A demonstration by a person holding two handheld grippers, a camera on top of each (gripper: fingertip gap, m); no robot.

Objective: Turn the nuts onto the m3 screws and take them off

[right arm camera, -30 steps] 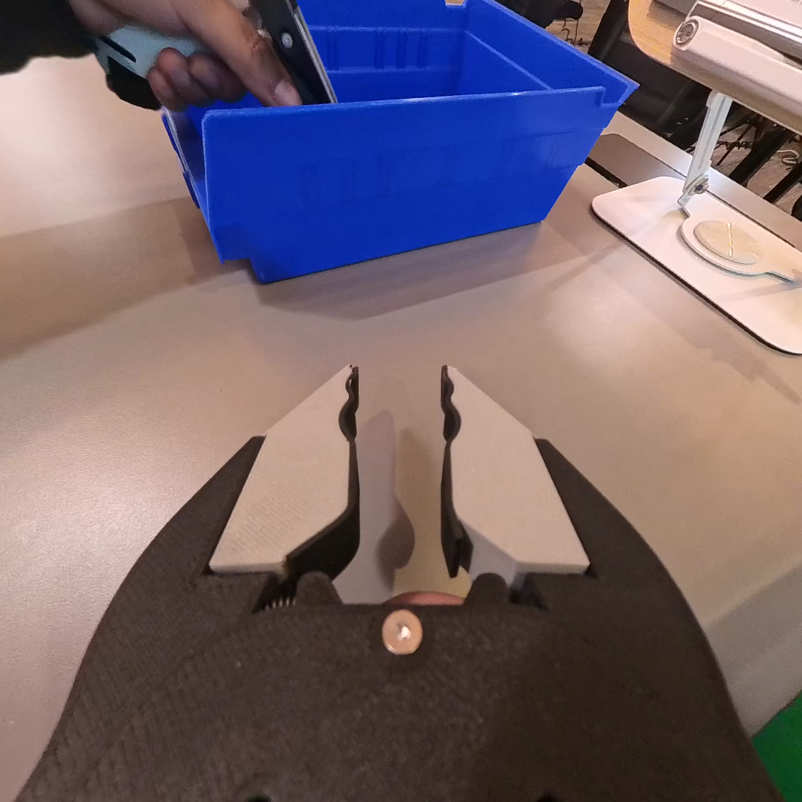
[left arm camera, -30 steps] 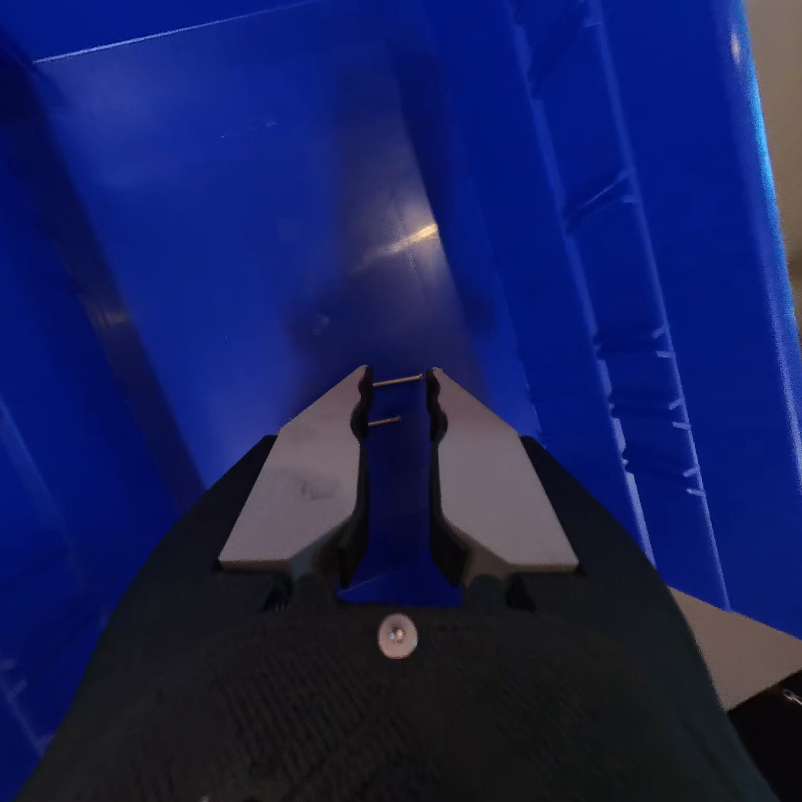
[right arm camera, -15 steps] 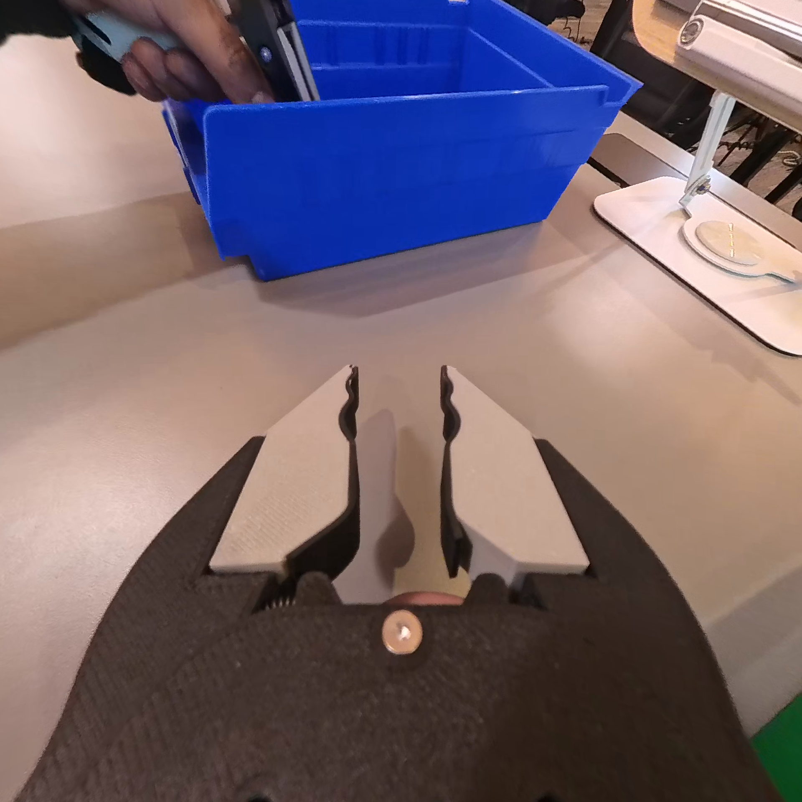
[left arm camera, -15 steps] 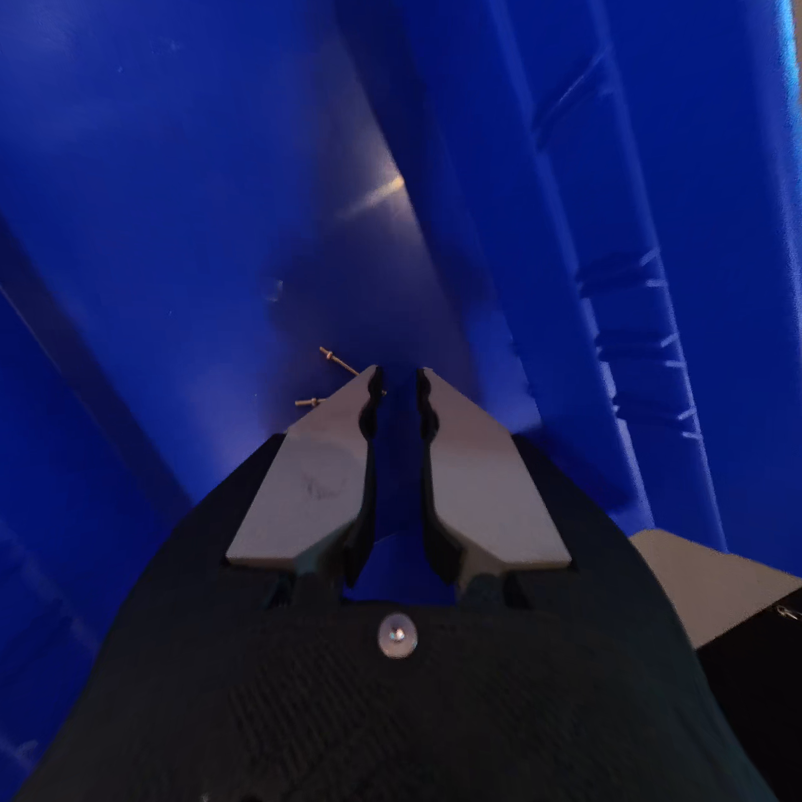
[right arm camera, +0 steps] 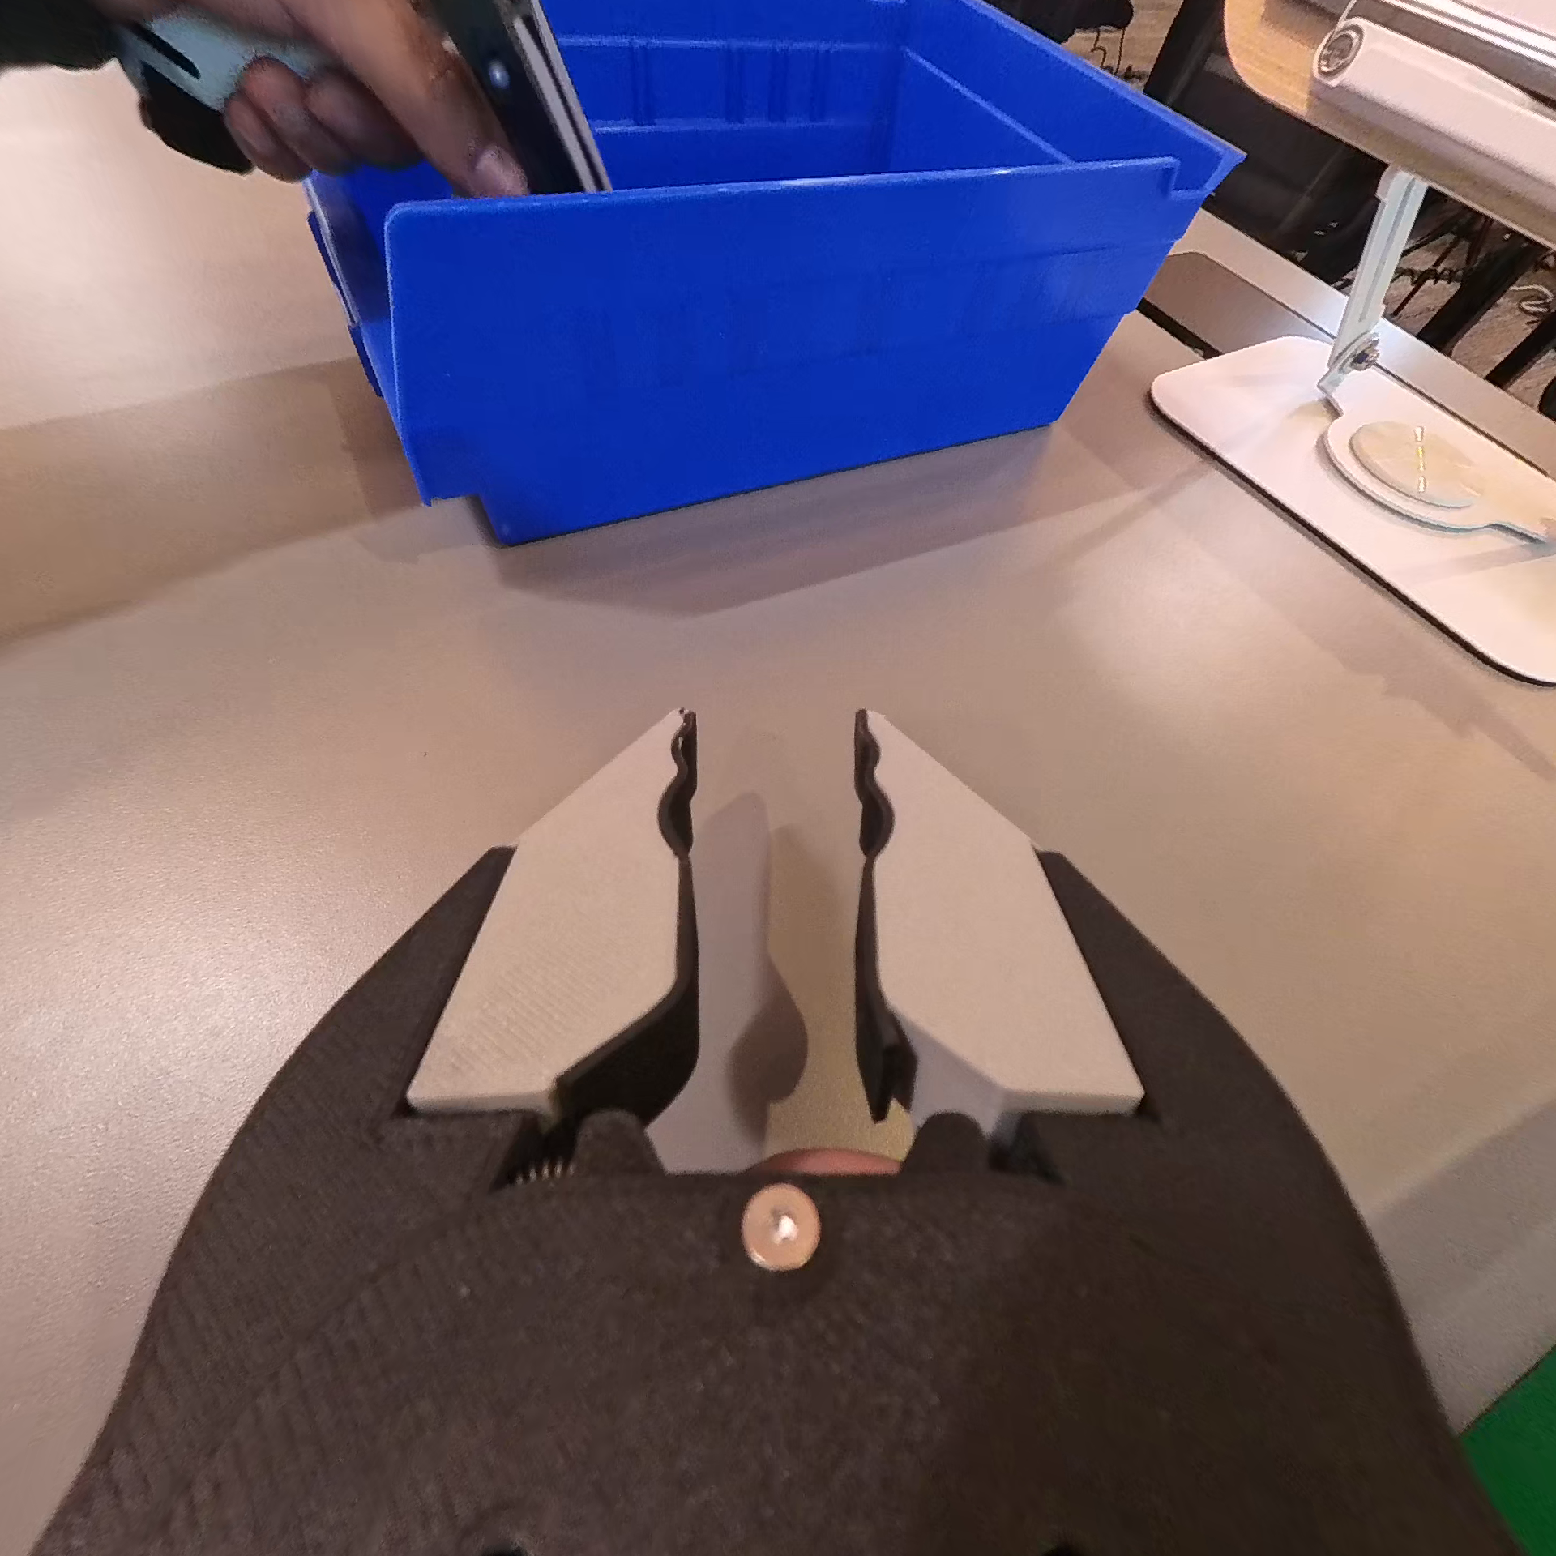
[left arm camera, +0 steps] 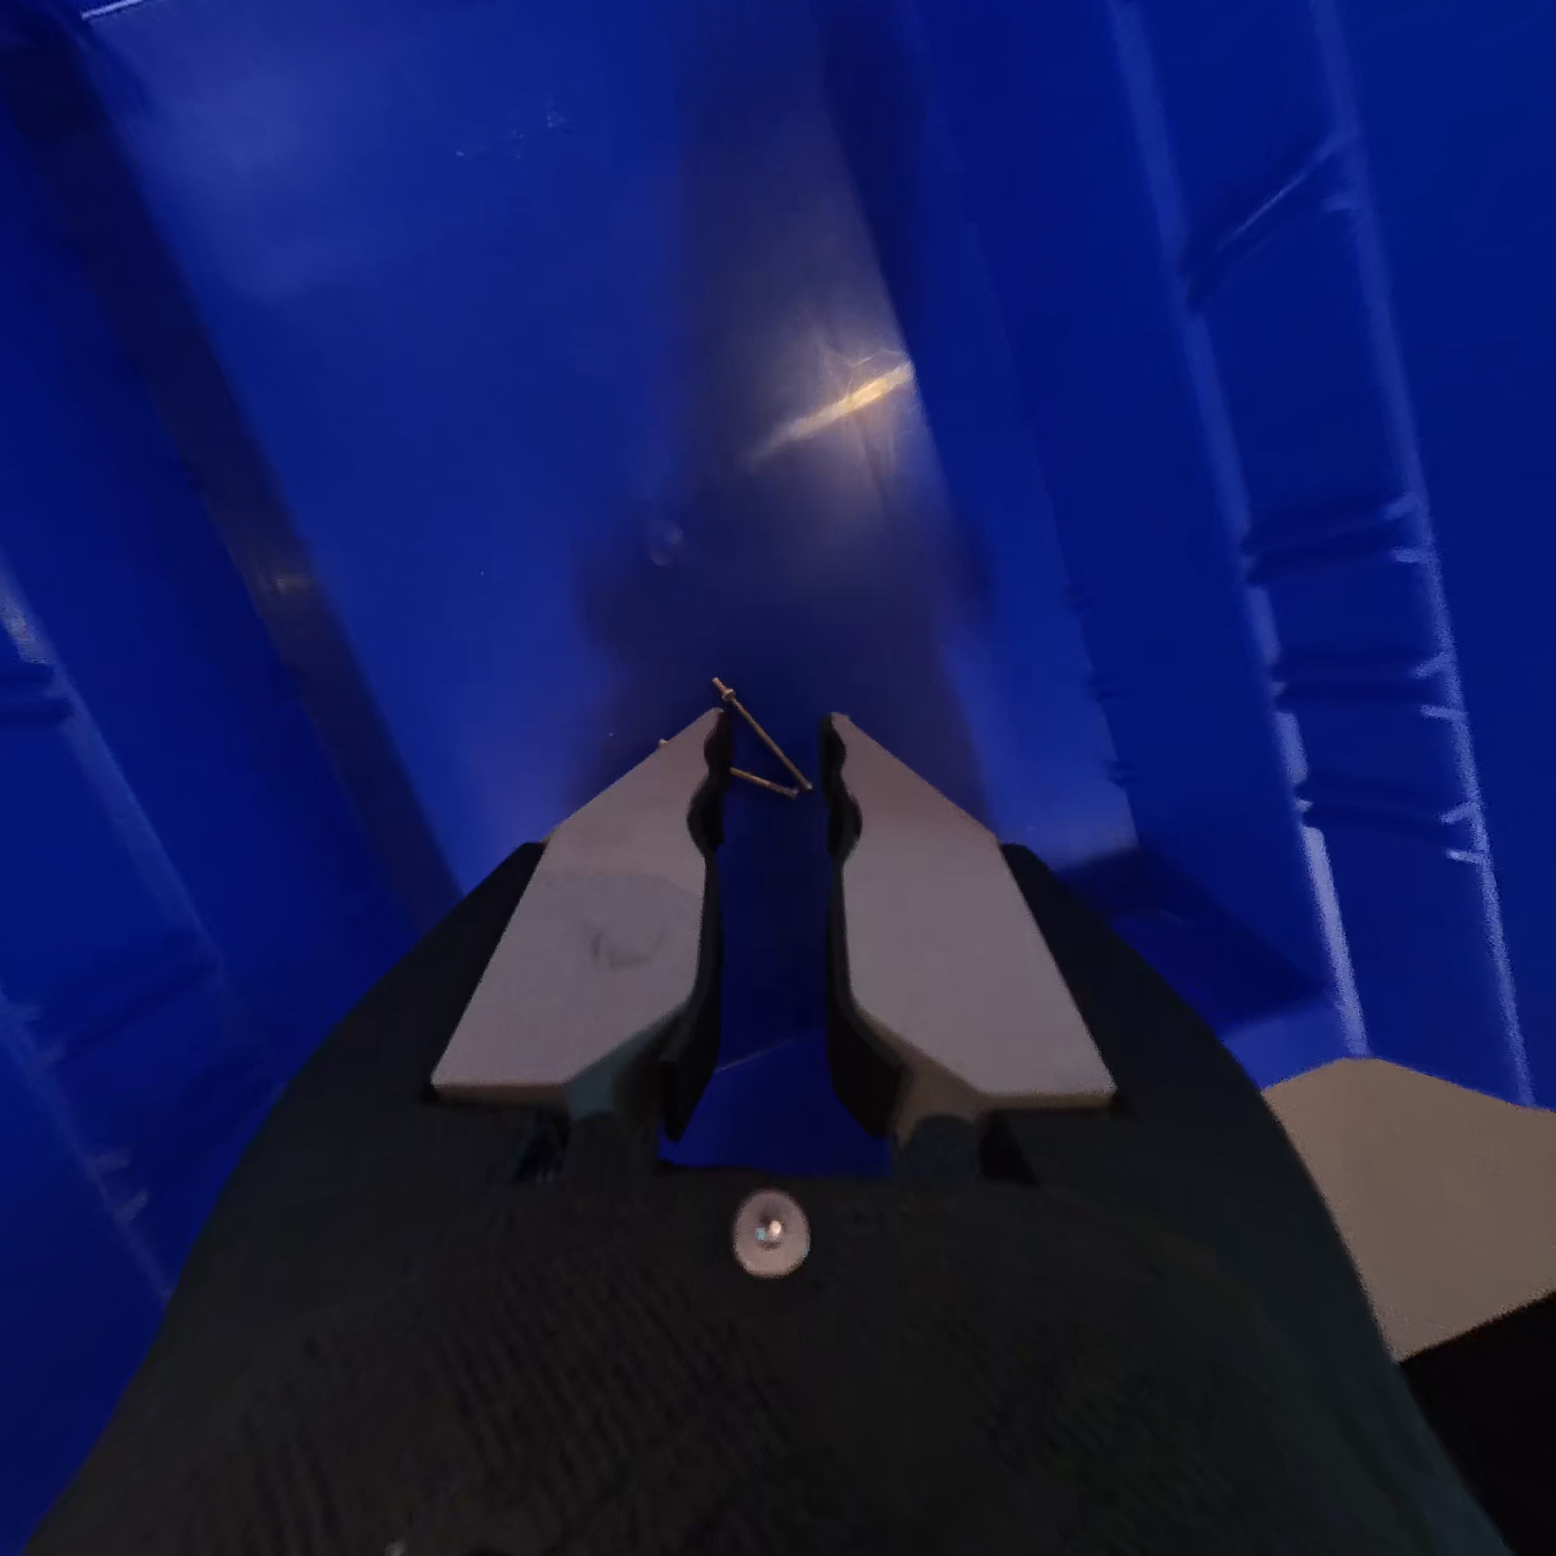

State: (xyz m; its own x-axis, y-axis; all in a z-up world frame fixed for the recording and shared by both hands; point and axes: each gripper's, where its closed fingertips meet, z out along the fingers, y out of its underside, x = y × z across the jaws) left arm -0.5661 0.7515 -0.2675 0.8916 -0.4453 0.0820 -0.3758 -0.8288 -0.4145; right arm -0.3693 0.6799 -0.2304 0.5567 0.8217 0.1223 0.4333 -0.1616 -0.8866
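Observation:
In the left wrist view my left gripper (left arm camera: 775, 731) is open and reaches down inside a blue plastic bin (left arm camera: 421, 421). Two thin brass-coloured screws lie on the bin floor between and just past its fingertips: a longer one (left arm camera: 762, 734) runs diagonally and a shorter one (left arm camera: 762, 780) meets it in a V. The fingers do not hold either screw. In the right wrist view my right gripper (right arm camera: 775, 732) is open and empty, low over the grey table. The same bin (right arm camera: 758, 354) stands ahead of it, with a hand (right arm camera: 354, 109) holding the left gripper inside. No nuts are visible.
The bin has an inner divider wall (right arm camera: 977, 109) and ribbed side walls (left arm camera: 1347, 589). A white stand base with a round disc (right arm camera: 1389, 471) sits on the table at the right. A green patch (right arm camera: 1516, 1465) shows at the lower right corner. Grey table (right arm camera: 337, 674) lies between the right gripper and the bin. My right fingertips sit around 20 cm from my left ones.
My left gripper shifted inside the bin and opened a little wider; the two screws, off its left fingertip half a second ago, now lie between the fingertips. The right gripper stayed put.

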